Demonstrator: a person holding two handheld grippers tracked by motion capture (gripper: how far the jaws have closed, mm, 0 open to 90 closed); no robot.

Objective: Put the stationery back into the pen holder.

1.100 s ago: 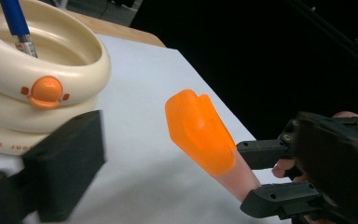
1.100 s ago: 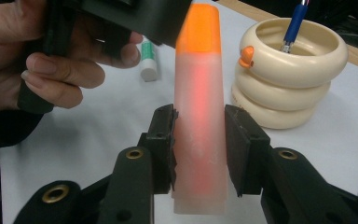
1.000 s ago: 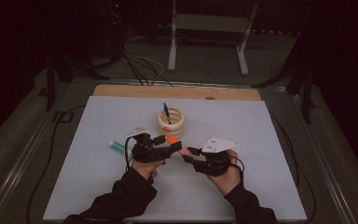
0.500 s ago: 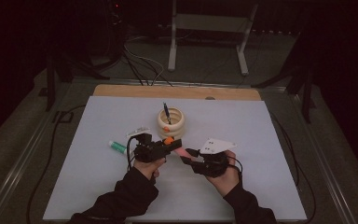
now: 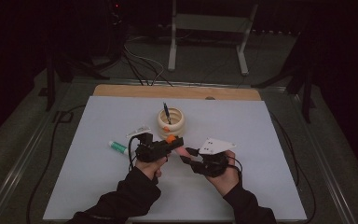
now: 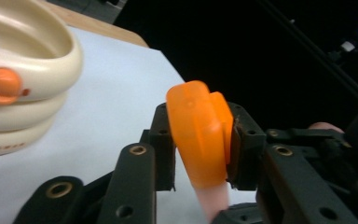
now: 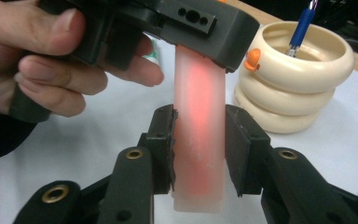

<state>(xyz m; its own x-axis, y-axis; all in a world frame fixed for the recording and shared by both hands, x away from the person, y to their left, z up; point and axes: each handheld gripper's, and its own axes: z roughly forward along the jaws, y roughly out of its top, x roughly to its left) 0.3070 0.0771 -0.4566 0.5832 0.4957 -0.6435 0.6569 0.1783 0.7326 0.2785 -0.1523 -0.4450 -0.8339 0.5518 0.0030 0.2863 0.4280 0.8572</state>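
L gripper [image 6: 199, 154] has just closed, now pinching the orange cap [image 6: 199, 133]; R gripper [image 7: 198, 149] clamps the pink tube [image 7: 199, 140] (held between both, above table [image 5: 261, 140]).

**Plastics, Matt and Glossy, on a Pale Sheet**

The orange cap [image 6: 199, 130] looked like smooth, slightly glossy plastic; the pink tube [image 7: 199, 140] below it was frosted and translucent. Both grippers' jaws were matt black plastic with brass-coloured rivets. The cream ringed holder [image 7: 292, 88] shone softly, perhaps ceramic. The table [image 5: 98, 172] wore a matt white sheet, bare wood at its far edge.
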